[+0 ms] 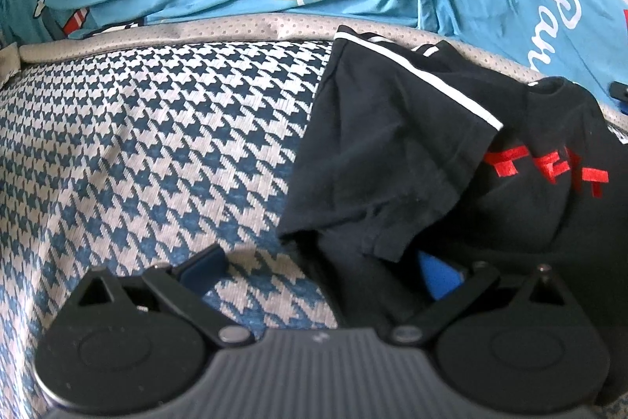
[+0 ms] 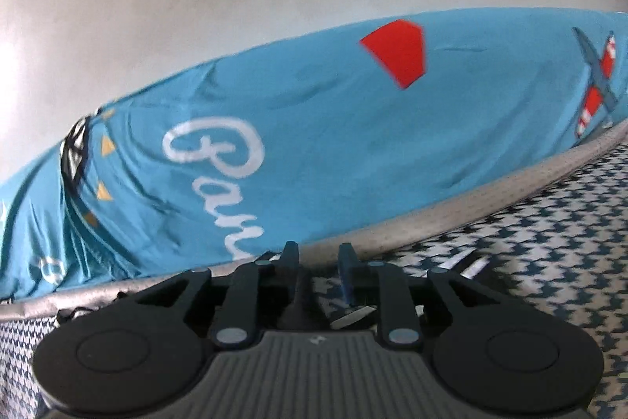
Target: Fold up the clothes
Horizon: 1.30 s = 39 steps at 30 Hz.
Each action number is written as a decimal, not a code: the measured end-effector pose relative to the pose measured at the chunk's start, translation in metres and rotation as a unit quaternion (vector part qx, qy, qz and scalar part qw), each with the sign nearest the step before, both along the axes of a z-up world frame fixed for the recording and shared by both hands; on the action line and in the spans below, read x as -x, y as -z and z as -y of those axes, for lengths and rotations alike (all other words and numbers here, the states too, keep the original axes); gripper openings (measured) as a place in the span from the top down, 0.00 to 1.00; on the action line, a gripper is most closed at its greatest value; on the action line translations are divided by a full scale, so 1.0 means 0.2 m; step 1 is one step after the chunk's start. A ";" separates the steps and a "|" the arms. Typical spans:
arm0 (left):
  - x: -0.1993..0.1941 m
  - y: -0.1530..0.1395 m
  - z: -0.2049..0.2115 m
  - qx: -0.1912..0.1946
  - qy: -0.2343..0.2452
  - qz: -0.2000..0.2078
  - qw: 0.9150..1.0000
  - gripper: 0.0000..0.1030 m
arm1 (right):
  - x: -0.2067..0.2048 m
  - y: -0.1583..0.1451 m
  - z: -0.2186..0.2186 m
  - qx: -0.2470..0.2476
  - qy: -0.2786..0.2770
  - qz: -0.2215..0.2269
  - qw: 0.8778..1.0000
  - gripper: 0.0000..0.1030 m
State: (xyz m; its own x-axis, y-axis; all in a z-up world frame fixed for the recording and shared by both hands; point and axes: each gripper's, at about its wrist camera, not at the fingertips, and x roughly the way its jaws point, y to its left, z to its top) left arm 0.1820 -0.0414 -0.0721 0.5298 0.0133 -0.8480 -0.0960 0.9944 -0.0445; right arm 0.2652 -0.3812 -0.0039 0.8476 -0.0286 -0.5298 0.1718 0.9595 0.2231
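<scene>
The left hand-held gripper (image 1: 320, 273) hangs with jaws wide over the houndstooth bedspread (image 1: 157, 152), one pad tucked under the black T-shirt (image 1: 412, 160), probably to catch its edge. The shirt lies on the bed's right, sleeve folded across red lettering. The right hand-held gripper (image 2: 318, 264) hovers narrow and seemingly empty.

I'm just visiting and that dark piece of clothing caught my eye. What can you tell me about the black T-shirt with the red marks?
The black T-shirt looks like soft cotton, with thin white stripes along the shoulder and red block marks on the chest. It lies crumpled, partly folded over itself, on the blue-and-white houndstooth cover. Its lower edge drapes over one blue pad of the left gripper, whose jaws stand wide open.
</scene>
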 end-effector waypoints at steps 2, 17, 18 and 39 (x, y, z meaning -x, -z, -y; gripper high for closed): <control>0.00 0.00 0.00 0.000 0.000 0.000 1.000 0.00 | 0.03 -0.02 0.05 0.010 0.010 -0.002 1.000 0.77; 0.01 0.00 0.01 0.000 0.006 0.000 1.000 0.00 | 0.09 0.17 0.39 -0.005 0.072 -0.058 0.996 0.47; 0.01 0.00 0.01 0.000 0.006 0.000 1.000 0.00 | 0.08 0.18 0.39 0.000 0.069 -0.058 0.996 0.47; 0.00 0.01 0.01 -0.004 0.009 0.000 1.000 0.00 | 0.14 0.11 0.42 0.054 0.209 -0.011 0.976 0.87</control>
State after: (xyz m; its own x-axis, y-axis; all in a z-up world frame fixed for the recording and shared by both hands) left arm 0.1818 -0.0437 -0.0738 0.5308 0.0116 -0.8474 -0.0790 0.9962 -0.0358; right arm 0.2368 -0.4645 -0.0267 0.7378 -0.4271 -0.5228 0.5576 0.8220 0.1154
